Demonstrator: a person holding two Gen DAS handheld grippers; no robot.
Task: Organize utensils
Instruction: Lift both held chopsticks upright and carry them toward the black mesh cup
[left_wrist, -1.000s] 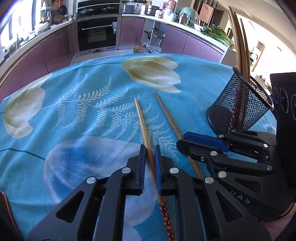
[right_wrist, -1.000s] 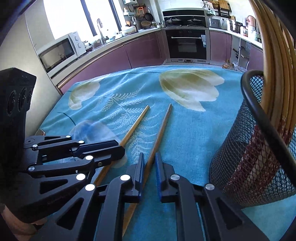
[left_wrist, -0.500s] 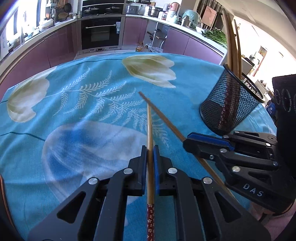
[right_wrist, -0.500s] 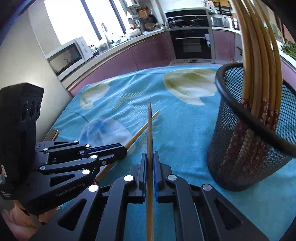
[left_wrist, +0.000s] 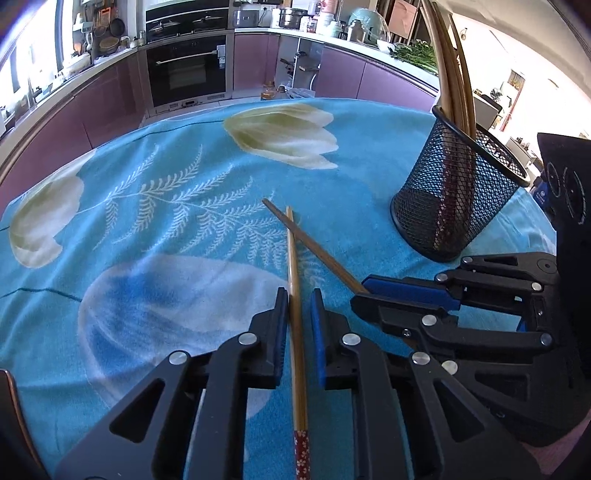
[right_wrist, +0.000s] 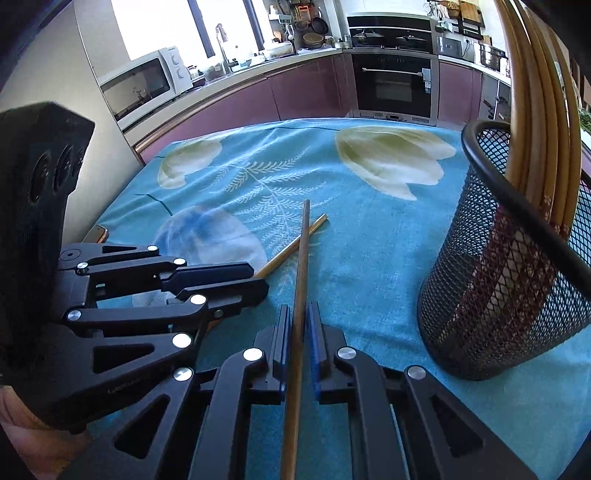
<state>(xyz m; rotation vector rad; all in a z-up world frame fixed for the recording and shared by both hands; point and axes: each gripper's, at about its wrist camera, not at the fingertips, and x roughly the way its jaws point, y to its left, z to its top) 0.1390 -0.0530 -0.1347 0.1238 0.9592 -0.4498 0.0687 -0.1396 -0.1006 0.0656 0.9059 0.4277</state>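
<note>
My left gripper (left_wrist: 297, 293) is shut on a light bamboo chopstick (left_wrist: 294, 258) with a red flowered handle end. My right gripper (right_wrist: 298, 310) is shut on a darker wooden chopstick (right_wrist: 302, 258). Both sticks point away over the blue cloth, and their far tips cross. In the left wrist view the right gripper (left_wrist: 360, 295) sits just to the right, with the dark chopstick (left_wrist: 314, 245) running out of it. The left gripper (right_wrist: 258, 278) shows at the left of the right wrist view. A black mesh cup (left_wrist: 454, 206) (right_wrist: 498, 295) to the right holds several chopsticks upright.
A blue flowered cloth (left_wrist: 147, 221) covers the round table. A phone-like object (right_wrist: 96, 233) lies at the table's left edge. Purple kitchen cabinets, an oven (left_wrist: 186, 72) and a microwave (right_wrist: 142, 83) stand beyond the table.
Both grippers closed on the chopsticks that lay apart between their pads. The sticks have swung inward so their tips now cross, and the mesh cup looks farther away.
</note>
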